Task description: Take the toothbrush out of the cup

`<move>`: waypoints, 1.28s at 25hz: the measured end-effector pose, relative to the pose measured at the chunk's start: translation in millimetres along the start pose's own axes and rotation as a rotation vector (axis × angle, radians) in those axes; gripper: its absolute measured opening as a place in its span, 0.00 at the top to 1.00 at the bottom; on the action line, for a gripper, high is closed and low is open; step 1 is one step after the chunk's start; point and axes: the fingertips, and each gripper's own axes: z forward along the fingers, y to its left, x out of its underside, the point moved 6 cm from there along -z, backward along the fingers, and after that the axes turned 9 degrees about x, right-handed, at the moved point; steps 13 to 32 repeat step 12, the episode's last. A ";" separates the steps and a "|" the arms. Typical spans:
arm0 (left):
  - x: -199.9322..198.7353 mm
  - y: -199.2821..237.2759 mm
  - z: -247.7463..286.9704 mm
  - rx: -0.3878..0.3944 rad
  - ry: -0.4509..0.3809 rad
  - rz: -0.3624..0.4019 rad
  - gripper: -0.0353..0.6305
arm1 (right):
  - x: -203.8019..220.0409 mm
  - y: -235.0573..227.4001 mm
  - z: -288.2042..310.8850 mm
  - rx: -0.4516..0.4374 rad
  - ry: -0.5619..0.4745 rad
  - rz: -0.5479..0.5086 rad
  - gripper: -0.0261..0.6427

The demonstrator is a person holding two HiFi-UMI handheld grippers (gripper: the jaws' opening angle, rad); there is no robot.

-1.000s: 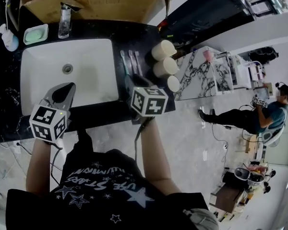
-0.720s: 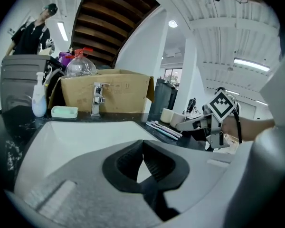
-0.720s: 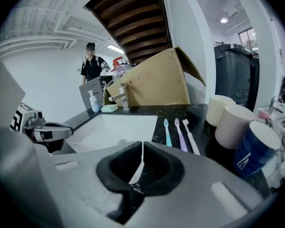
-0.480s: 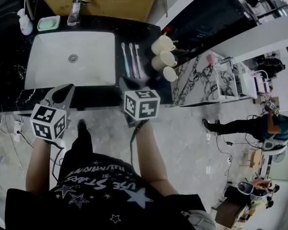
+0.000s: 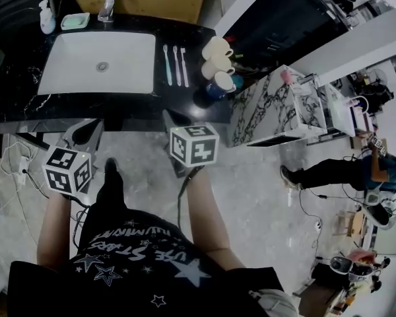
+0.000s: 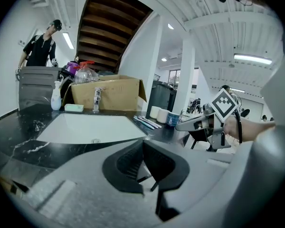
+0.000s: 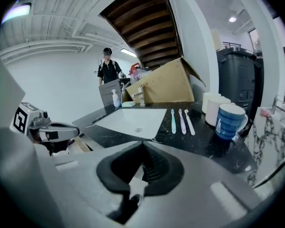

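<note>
Left gripper (image 5: pixel 91 127) and right gripper (image 5: pixel 168 119) are drawing back from the black counter (image 5: pixel 16 104). Three toothbrushes (image 5: pixel 175 65) are lying on it between sink (image 5: pixel 125 48) and cups (image 5: pixel 214 50), well apart from both pairs of jaws, which are resting together, holding nothing. Only the gripper views are showing a person (image 7: pixel 107 72) standing beyond it.

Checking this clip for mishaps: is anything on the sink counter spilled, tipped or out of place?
Nothing stands out. Three toothbrushes lie neatly side by side on the black counter right of the sink; the two white cups and the blue mug stand upright, and no spill shows.
</note>
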 end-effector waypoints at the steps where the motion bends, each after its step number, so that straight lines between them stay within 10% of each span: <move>1: 3.9 -6.0 -4.3 -0.001 0.000 0.000 0.93 | 4.5 0.8 -6.5 -0.001 -0.002 0.000 0.95; 32: 48.9 -67.3 -44.9 -0.023 0.011 -0.009 0.93 | 60.6 11.8 -77.1 -0.010 -0.024 0.014 0.95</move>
